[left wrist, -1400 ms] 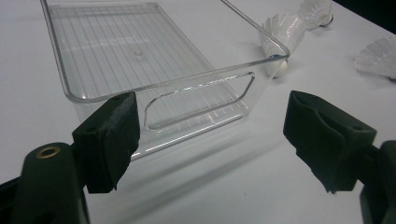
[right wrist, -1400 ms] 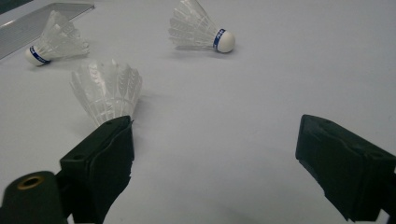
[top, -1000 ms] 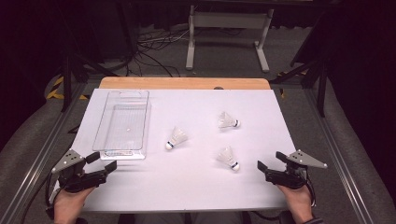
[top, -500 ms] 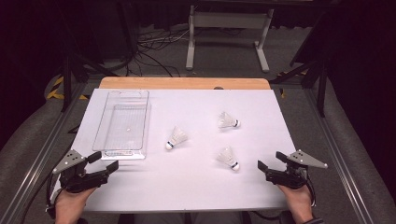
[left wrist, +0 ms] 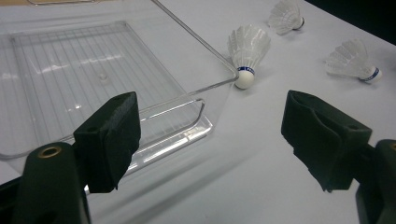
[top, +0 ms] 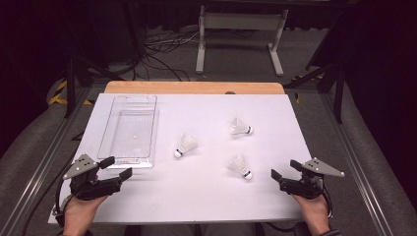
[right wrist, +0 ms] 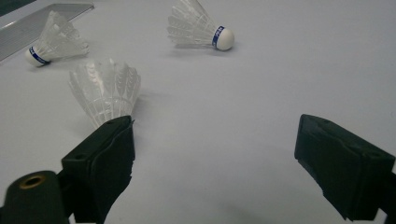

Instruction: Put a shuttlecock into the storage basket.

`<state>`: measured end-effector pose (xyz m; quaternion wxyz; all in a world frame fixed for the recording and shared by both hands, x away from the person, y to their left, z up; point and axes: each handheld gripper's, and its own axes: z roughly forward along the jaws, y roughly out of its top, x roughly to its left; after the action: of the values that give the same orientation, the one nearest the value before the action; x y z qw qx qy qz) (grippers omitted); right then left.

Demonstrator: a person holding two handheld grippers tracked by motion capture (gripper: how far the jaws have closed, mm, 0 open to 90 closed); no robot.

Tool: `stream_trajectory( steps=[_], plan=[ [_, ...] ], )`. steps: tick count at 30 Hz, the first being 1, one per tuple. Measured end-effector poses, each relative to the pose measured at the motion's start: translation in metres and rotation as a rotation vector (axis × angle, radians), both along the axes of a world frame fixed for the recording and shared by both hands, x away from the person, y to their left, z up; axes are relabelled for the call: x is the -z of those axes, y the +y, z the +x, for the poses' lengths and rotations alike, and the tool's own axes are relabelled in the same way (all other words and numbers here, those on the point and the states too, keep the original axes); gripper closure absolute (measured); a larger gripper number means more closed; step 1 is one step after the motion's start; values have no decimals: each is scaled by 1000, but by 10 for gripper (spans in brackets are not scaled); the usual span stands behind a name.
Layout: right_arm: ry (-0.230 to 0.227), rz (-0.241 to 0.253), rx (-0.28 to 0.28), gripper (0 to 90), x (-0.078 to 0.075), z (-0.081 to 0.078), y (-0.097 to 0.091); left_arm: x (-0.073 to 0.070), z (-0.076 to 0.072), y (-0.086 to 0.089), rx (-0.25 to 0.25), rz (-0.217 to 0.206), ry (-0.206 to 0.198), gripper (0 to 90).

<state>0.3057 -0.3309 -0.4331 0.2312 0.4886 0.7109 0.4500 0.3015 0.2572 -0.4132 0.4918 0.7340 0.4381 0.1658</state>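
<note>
The left tool [top: 114,167] rests with jaws wide apart, gripping nothing, just before the near end of the clear plastic rectangular tray [top: 129,132]. The right tool [top: 283,172] is likewise spread and holds nothing. Of 3 white feathered shuttlecocks on the white surface [top: 196,196], the nearest shuttlecock [top: 239,166] lies just ahead-left of the right tool.

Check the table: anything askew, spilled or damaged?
Nothing stands out. Three shuttlecocks lie on their sides, intact, on the white table; the clear tray sits square and empty.
</note>
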Motion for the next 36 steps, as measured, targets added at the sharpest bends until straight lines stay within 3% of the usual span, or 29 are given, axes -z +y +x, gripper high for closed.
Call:
stream_trajectory(
  steps=[26,36],
  plan=[
    [5,-8,-4,126,0,0,0,-12,22,-49,73,38,-17,202],
    [6,-7,-6,124,0,0,1,-14,33,-62,93,14,3,204]
  ],
)
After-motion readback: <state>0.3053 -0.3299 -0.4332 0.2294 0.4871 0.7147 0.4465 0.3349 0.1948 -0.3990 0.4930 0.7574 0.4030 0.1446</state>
